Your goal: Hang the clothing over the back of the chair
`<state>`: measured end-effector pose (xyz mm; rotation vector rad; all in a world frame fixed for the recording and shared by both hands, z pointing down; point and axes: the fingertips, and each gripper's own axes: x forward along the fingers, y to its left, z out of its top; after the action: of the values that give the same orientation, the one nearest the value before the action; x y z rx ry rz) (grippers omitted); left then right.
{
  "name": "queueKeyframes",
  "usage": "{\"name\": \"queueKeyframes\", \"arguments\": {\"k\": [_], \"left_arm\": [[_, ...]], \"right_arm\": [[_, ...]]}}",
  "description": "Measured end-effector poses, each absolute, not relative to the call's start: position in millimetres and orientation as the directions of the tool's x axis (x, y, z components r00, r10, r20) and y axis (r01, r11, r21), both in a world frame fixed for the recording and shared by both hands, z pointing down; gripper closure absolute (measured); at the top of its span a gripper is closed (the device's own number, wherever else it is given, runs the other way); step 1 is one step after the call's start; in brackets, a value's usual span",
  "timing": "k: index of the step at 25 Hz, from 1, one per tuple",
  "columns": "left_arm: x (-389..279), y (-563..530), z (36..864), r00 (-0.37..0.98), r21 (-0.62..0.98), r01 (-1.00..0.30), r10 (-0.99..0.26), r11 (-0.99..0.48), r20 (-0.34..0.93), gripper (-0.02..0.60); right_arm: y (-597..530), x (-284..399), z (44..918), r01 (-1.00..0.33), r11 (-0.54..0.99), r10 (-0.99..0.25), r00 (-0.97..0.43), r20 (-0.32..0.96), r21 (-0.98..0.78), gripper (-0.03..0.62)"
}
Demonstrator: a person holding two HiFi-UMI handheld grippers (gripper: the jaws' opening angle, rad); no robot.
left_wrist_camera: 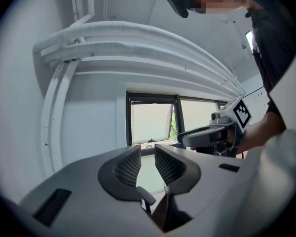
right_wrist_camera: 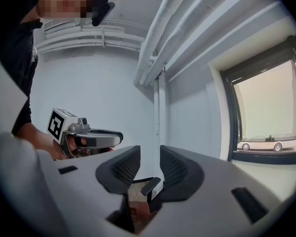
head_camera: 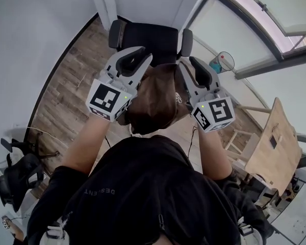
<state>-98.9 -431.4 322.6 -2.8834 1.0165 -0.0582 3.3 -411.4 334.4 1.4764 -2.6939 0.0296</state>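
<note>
A brown garment (head_camera: 154,101) hangs in the air between my two raised grippers, above the floor in front of a black office chair (head_camera: 149,37). My left gripper (head_camera: 146,54) holds its left upper edge. In the left gripper view the jaws (left_wrist_camera: 147,154) stand narrowly apart at the tips, and brown fabric (left_wrist_camera: 163,215) is caught low between them. My right gripper (head_camera: 187,61) holds the other edge, and its own view (right_wrist_camera: 150,157) shows cloth (right_wrist_camera: 137,209) deep in the jaws. Both point level towards the chair's backrest, which lies beyond and below them.
The chair has two armrests (head_camera: 116,33). A white wall runs along the left and big windows (head_camera: 255,14) along the right. At the right stands a wooden table (head_camera: 275,147). Another dark chair (head_camera: 15,180) sits at the lower left on the wooden floor (head_camera: 71,86).
</note>
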Motion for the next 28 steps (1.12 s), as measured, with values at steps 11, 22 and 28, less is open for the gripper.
{"name": "queueKeyframes", "arguments": {"k": [11,22,28], "left_arm": [[-99,-368,311,0.836,-0.077,-0.548,-0.548,-0.833,-0.025,0.563],[-85,-311,318,0.821,-0.066,-0.571,-0.569,-0.818,-0.044,0.563],[-76,-259,323,0.798,-0.067,-0.603,-0.601,-0.795,-0.048,0.563]], "right_arm": [[-346,-30,318,-0.851,0.521,-0.853,-0.523,0.001,0.070,0.588],[-292,-24,326,-0.826,0.561,-0.828,-0.561,0.024,0.051,0.588],[-246,-19,332,-0.794,0.607,-0.794,-0.607,0.033,0.021,0.588]]}}
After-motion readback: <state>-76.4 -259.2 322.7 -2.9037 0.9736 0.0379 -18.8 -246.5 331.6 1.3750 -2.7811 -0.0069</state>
